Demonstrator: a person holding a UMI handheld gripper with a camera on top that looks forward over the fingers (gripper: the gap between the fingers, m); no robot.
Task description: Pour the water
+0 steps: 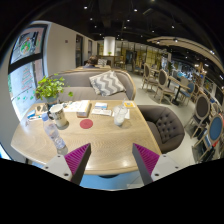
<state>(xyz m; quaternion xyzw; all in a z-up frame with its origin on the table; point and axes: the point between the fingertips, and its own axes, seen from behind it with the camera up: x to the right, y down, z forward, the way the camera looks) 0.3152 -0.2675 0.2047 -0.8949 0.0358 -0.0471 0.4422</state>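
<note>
A clear plastic water bottle [55,137] stands on the left side of a round wooden table [105,140], ahead and to the left of my fingers. A pale cup [120,117] sits further back on the table, right of a red coaster [86,124]. My gripper [111,150] hangs over the table's near edge, open, with nothing between its two magenta pads [146,158]. Both bottle and cup are well beyond the fingertips.
A jar [58,115], a potted plant [50,88] and a book [80,108] crowd the table's far left. A grey sofa [100,84] stands behind the table and a dark armchair [166,125] at its right. More chairs and tables fill the room to the right.
</note>
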